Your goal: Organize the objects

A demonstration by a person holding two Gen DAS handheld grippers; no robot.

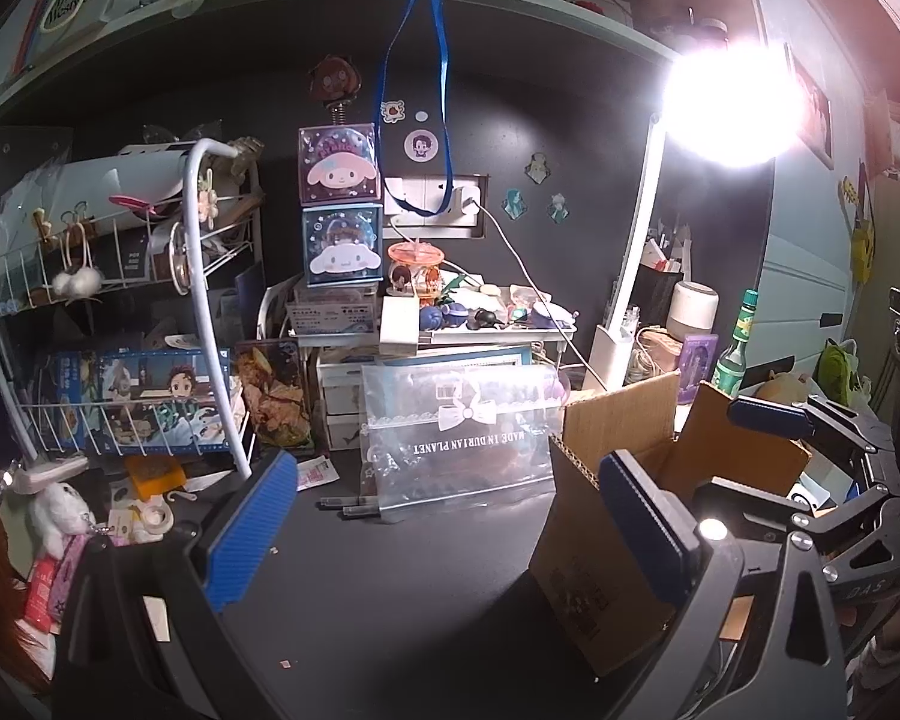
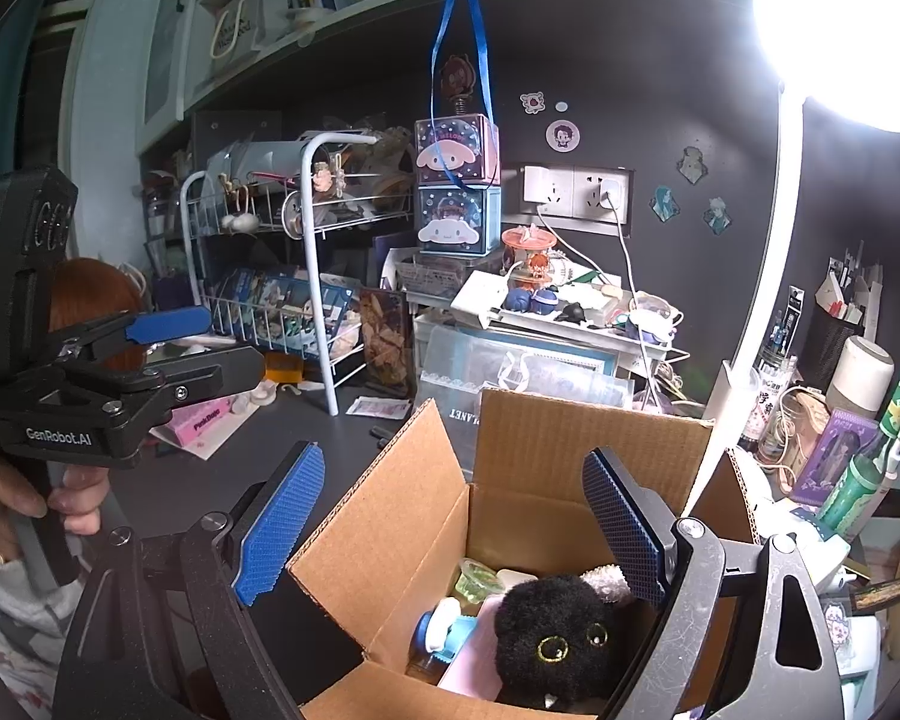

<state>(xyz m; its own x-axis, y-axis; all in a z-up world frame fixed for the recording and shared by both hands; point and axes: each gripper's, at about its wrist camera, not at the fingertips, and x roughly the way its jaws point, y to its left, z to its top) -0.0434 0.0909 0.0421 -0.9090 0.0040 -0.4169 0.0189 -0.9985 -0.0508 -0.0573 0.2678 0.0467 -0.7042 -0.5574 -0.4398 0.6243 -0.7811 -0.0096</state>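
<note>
At far left of the table (image 1: pixel 426 570), a white wire rack (image 1: pixel 120 324) is recorded, with tape rolls and small clutter at its foot. Next, the left gripper (image 1: pixel 450 516) is noted, jaws wide apart and nothing between them; bare dark table lies under the gap. Ahead of it, two dark pens (image 1: pixel 348 505) lie flat, long axes running left to right, touching the front edge of a clear zip pouch (image 1: pixel 456 450) propped upright. To the right, an open cardboard box (image 2: pixel 528 480) is entered, flaps raised. The right gripper (image 2: pixel 450 534) is held above its opening, jaws likewise spread and empty. Inside, a black plush toy (image 2: pixel 558 642) with yellow eyes, a green cup and a blue-capped item are seen; the lower contents are cut off by the frame. The pens are judged nearer the left gripper, the box nearer the right. Items beyond the lamp (image 2: pixel 846 36) are washed out by glare.
</note>
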